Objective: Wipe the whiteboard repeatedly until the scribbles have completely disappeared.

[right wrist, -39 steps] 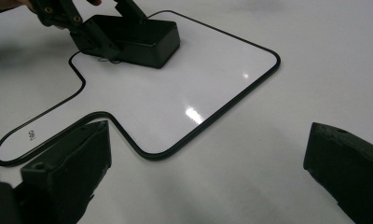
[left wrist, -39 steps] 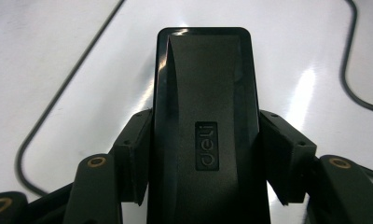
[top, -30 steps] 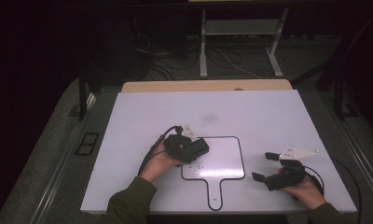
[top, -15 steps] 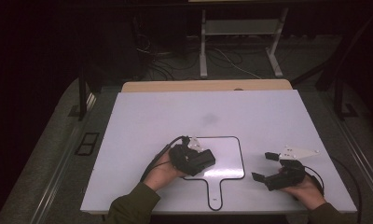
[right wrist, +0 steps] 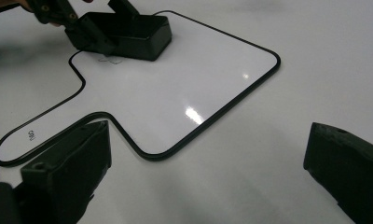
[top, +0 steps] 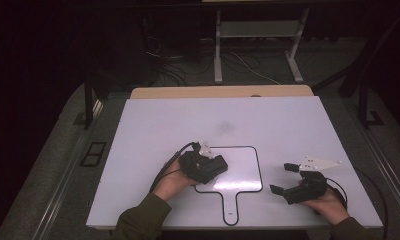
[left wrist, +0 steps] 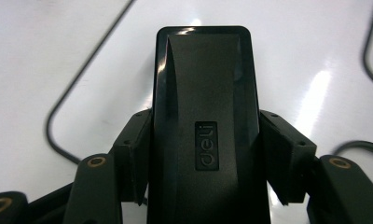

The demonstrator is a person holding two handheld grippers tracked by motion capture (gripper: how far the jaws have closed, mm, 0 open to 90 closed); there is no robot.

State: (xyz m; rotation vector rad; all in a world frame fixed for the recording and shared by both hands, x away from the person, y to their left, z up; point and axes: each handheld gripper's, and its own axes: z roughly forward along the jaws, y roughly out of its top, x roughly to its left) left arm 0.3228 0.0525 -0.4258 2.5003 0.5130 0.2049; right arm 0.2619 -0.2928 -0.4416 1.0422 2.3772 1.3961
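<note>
1. Eraser (left wrist: 204, 126), a black block with a small maker's label on its top, sits clamped between the jaws of the left gripper (top: 204, 166), one jaw on each long side. It rests on the near-left part of the small whiteboard (top: 238, 167), the paddle-shaped one with the black rim.
2. Beneath the eraser's near edge, the right gripper view shows a faint pen scribble (right wrist: 107, 58) on the board. That looks like the mark to wipe.
3. To do it well, I'd keep the eraser flat, press evenly, and stroke straight across the scribble in short passes, staying inside the rim.
4. The grip looks square and centred; tilting the hand would lift one edge and leave streaks.
5. The right gripper (top: 297, 186) rests on the white worktop (top: 153, 125) to the right of the board, apart from it, jaws wide with nothing between them. Bracing the board's handle (top: 230, 207) would stop it sliding, in my judgement.
</note>
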